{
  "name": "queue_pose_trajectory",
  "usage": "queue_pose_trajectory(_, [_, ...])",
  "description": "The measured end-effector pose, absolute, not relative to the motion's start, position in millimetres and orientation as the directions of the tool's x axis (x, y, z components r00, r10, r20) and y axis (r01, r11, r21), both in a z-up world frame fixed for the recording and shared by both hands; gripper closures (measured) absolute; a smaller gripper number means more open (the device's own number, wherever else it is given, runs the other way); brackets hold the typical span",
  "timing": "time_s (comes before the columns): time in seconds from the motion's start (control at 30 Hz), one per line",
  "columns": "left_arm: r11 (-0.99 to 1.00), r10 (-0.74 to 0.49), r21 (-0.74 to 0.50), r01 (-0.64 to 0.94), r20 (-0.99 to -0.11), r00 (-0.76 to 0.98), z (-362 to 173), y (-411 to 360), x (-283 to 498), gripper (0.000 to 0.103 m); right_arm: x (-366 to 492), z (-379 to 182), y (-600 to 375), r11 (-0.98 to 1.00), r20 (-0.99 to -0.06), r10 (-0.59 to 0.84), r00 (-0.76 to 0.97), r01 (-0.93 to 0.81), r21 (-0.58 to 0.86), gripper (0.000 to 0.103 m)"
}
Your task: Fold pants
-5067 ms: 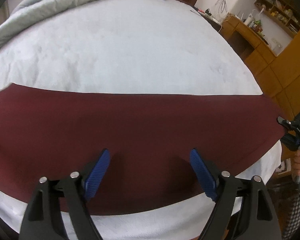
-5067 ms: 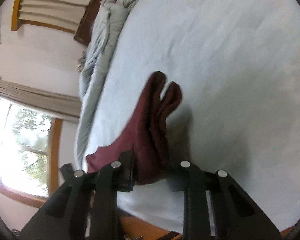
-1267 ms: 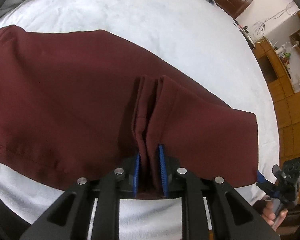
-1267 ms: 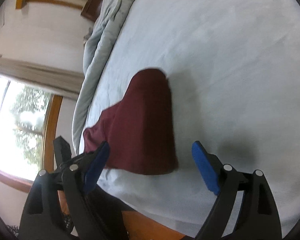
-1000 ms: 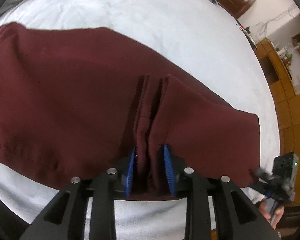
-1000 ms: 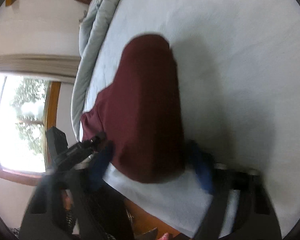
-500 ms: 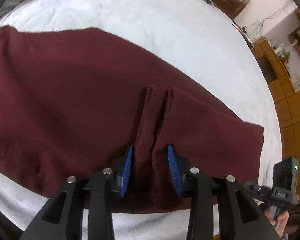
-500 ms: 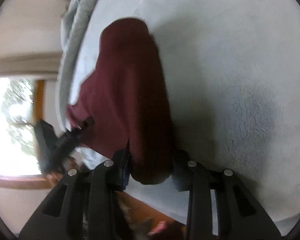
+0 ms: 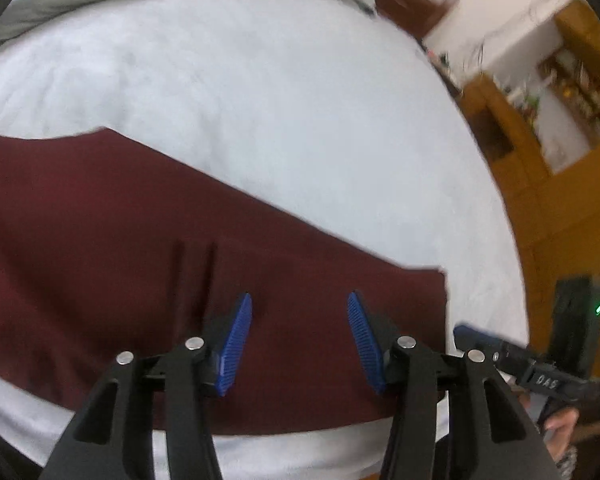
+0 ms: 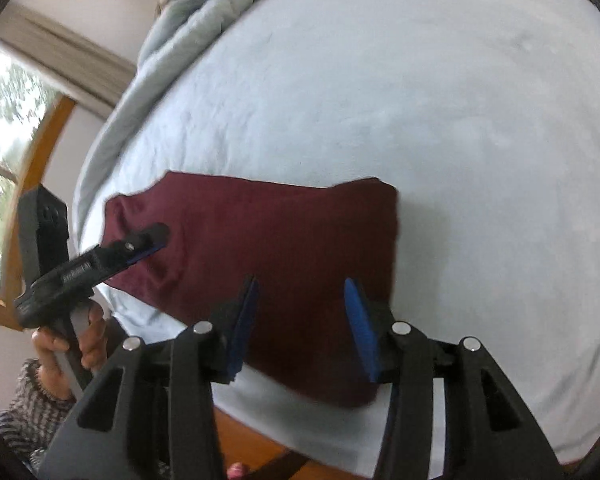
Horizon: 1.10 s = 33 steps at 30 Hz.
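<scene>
Left wrist view shows the left tool (image 9: 300,334) with its blue pads (image 9: 236,344) spread wide over the maroon pants (image 9: 120,240), gripping nothing; half a second ago those pads were much closer together with a ridge of cloth standing between them, and a second ago they pinched it. Two faint creases remain in the fabric just left of the left pad (the only trace of that pinch). The pants lie flat as a folded band across the near part of the bed (image 9: 280,100), their right end square and close to the bed's near right edge. At the right edge of this view the right tool (image 9: 500,350) is seen from the side, held in a hand (image 9: 560,426), its tip just beside that right end of the pants.

From the right wrist view, the right tool (image 10: 300,308) also stands wide open above the pants (image 10: 284,232), whereas half a second ago its fingers were closed on a raised fold of the cloth. The fabric now lies spread and flat on the bed (image 10: 460,120), no longer bunched up. The left tool (image 10: 148,244) reaches in from the left over the far end of the pants, held by the person's left hand (image 10: 72,336). A grey duvet (image 10: 204,12) is heaped along the far side of the bed.
</scene>
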<state>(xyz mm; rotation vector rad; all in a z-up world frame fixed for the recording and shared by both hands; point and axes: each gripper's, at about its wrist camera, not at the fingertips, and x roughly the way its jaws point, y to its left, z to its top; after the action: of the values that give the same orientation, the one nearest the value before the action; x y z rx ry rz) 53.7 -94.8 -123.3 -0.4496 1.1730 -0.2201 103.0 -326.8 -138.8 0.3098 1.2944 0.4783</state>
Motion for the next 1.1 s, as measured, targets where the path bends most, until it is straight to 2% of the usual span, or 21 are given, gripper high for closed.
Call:
queue_pose_trajectory(0.07, [0.898,-0.384,-0.432,-0.081,-0.861,0.333,-140.7,-98.4,58.5,0.054,113.8,-156.2,-316.0,0.892,-0.876,0.45,0.172,-0.141,0.43,0.061])
queue_pose_trajectory(0.1, [0.899,-0.384,-0.428,-0.09,-0.871,0.308,-153.1,-95.1,62.4,0.056,115.9,-165.8,-317.3,0.902,-0.889,0.43,0.159,-0.122,0.415,0.065])
queue_pose_trajectory(0.17, [0.904,-0.38,-0.42,-0.076,-0.873,0.305,-160.5,-92.1,63.4,0.062,121.8,-185.3,-317.1,0.903,-0.892,0.43,0.14,-0.08,0.423,0.065])
queue_pose_trajectory(0.3, [0.905,-0.385,-0.42,-0.063,-0.875,0.294,-146.9,-89.4,63.2,0.062,119.1,-173.3,-321.4,0.897,-0.882,0.442,0.161,-0.092,0.433,0.065])
queue_pose_trajectory(0.33, [0.904,-0.386,-0.423,-0.062,-0.869,0.308,-146.5,-89.1,65.1,0.061,116.0,-167.3,-323.4,0.892,-0.874,0.453,0.174,-0.09,0.444,0.065])
queue_pose_trajectory(0.37, [0.908,-0.372,-0.415,-0.061,-0.863,0.342,-137.7,-86.5,59.4,0.053,113.3,-160.8,-321.9,0.886,-0.865,0.463,0.191,-0.091,0.454,0.062])
queue_pose_trajectory(0.43, [0.912,-0.357,-0.407,-0.06,-0.855,0.376,-133.5,-88.6,53.7,0.048,107.8,-153.6,-314.7,0.883,-0.859,0.469,0.206,-0.105,0.458,0.06])
queue_pose_trajectory(0.6, [0.928,-0.34,-0.371,-0.026,-0.877,0.34,-155.8,-95.6,59.5,0.049,111.2,-185.9,-307.7,0.905,-0.89,0.426,0.162,-0.068,0.42,0.06])
queue_pose_trajectory(0.73, [0.913,-0.368,-0.406,-0.037,-0.86,0.353,-133.3,-80.5,57.4,0.048,108.0,-167.3,-313.4,0.89,-0.869,0.456,0.19,-0.073,0.451,0.057])
queue_pose_trajectory(0.8, [0.902,-0.377,-0.429,-0.057,-0.843,0.385,-117.2,-59.4,46.7,0.037,100.4,-151.6,-318.1,0.883,-0.857,0.469,0.214,-0.084,0.462,0.048])
queue_pose_trajectory(0.87, [0.896,-0.364,-0.435,-0.085,-0.832,0.418,-103.3,-28.5,27.7,0.015,90.2,-139.5,-316.5,0.865,-0.833,0.5,0.238,-0.09,0.493,0.047])
queue_pose_trajectory(0.93, [0.883,-0.35,-0.45,-0.133,-0.82,0.453,-94.3,6.3,9.7,0.012,79.8,-133.7,-315.3,0.842,-0.806,0.537,0.249,-0.092,0.532,0.041])
queue_pose_trajectory(0.97, [0.874,-0.32,-0.447,-0.191,-0.825,0.465,-92.9,36.7,-5.1,0.009,75.4,-133.7,-312.9,0.835,-0.799,0.546,0.252,-0.089,0.543,0.034])
queue_pose_trajectory(1.0, [0.862,-0.298,-0.446,-0.241,-0.83,0.471,-92.7,61.4,-16.3,0.008,71.4,-135.2,-310.4,0.833,-0.796,0.549,0.253,-0.09,0.546,0.031])
queue_pose_trajectory(1.1, [0.777,-0.219,-0.464,-0.425,-0.833,0.509,-97.5,144.1,-53.4,0.007,68.4,-140.6,-295.0,0.847,-0.814,0.529,0.24,-0.097,0.522,0.026])
